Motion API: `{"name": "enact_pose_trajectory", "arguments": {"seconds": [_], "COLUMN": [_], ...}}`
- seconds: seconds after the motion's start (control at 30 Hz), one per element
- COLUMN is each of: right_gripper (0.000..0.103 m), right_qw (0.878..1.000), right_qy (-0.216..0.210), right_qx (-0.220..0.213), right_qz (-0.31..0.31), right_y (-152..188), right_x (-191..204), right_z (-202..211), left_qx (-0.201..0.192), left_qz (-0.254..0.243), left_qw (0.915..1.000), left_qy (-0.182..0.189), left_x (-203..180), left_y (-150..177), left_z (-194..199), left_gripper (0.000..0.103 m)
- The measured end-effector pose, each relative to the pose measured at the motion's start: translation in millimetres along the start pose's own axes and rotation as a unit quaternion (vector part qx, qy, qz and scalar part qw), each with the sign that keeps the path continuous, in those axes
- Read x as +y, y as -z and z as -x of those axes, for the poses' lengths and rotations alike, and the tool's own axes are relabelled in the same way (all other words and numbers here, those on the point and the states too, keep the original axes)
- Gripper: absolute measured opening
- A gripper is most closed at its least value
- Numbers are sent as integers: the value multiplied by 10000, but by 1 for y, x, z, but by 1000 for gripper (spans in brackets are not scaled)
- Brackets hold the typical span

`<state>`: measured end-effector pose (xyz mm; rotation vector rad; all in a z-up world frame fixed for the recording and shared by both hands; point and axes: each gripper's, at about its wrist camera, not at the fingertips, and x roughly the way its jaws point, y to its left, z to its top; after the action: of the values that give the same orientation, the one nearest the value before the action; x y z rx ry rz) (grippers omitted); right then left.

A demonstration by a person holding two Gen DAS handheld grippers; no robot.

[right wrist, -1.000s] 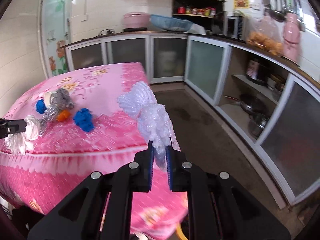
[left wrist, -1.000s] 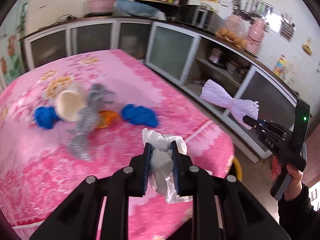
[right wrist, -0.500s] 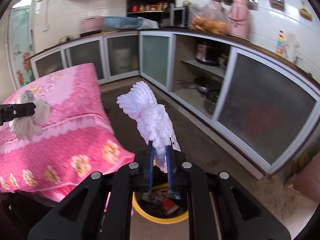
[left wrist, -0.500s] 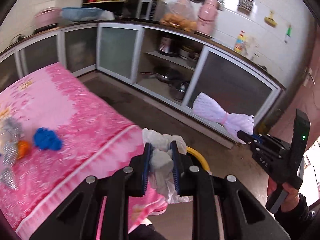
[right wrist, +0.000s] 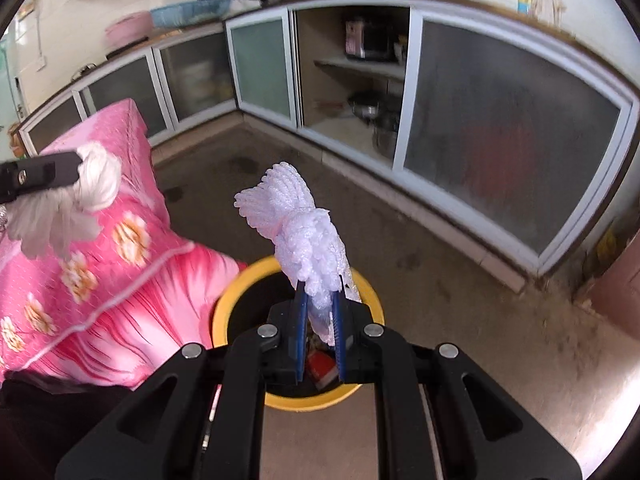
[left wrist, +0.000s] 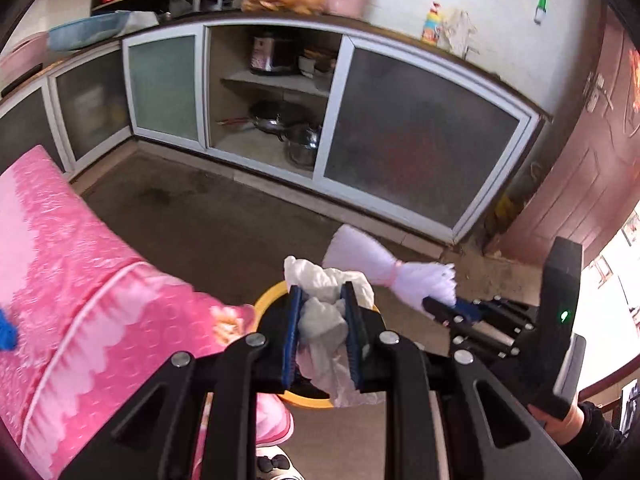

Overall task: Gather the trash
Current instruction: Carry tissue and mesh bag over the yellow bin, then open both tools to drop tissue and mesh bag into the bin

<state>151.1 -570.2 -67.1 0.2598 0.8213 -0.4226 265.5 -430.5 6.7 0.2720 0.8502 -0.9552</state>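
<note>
The left hand-held gripper is pinching a crumpled white tissue between its blue pads. The tissue sticks out past the tips and also hangs down below them. Right under this hand-held gripper is a yellow bin, and only part of its rim shows behind the fingers.

The right hand-held gripper is pinching a white foam net. The net stands up tall from the tips and fans out at the top. From the left wrist view, the same net shows just to the right of the tissue, with a pink tie around its middle, and the right hand-held gripper holds it by one end. A hand grips the handle low on the right.

The bin sits on the floor right below the right hand-held gripper too. Some trash lies inside it, red and dark bits.

To the left of both hand-held grippers is the surface, covered with a pink flowered cloth. Its edge hangs down beside the bin. A small blue thing peeks in at the far left of the cloth.

Farther out, past the bare floor, are cabinets with frosted doors. One is open, and pots sit inside.
</note>
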Motion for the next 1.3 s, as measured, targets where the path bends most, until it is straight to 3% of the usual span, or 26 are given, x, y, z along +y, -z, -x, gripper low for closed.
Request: {"name": "enact_pose_trajectory", "arguments": {"seconds": [0.27, 0.63, 0.73, 0.77, 0.8, 0.83, 0.87, 0.93, 1.07, 1.13, 1.3], "right_gripper": [11, 11, 12, 14, 16, 25, 46, 72, 72, 71, 71], "right_qw": [9984, 9936, 9922, 9916, 9907, 9902, 9905, 9916, 9914, 9908, 9935], "right_qy": [-33, -189, -242, -269, -296, -239, -174, -168, 120, 254, 596], "right_qx": [512, 1038, 1164, 1207, 1268, 1323, 1319, 1196, 1238, 1243, 695], "right_qz": [-228, -409, -385, -386, -384, -365, -359, -454, -416, -478, -679], "right_y": [19, 30, 32, 32, 32, 33, 34, 34, 38, 42, 48], "right_x": [-10, -10, -11, -12, -12, -13, -14, -17, -27, -37, -61], "right_z": [-45, -89, -98, -102, -105, -107, -108, -104, -96, -85, -26], "left_qx": [505, 844, 883, 893, 899, 873, 818, 596, 468, 341, -174], "left_qz": [0, 35, 166, 195, 210, 217, 214, 207, 207, 387, 621], "left_qw": [9987, 9963, 9958, 9957, 9956, 9958, 9963, 9976, 9983, 9986, 9978], "left_qy": [-84, -127, -147, -157, -156, -154, -182, -274, -274, -106, 149], "left_x": [-7, -11, -6, -5, -4, -4, -5, -7, -11, -9, 0], "left_y": [-1, -6, -6, -6, -6, -6, -7, -9, -14, -16, -17], "left_z": [-64, -113, -119, -121, -121, -120, -117, -107, -91, -75, -20], "left_gripper": [19, 20, 23, 28, 31, 44, 67, 82, 82, 82, 84]}}
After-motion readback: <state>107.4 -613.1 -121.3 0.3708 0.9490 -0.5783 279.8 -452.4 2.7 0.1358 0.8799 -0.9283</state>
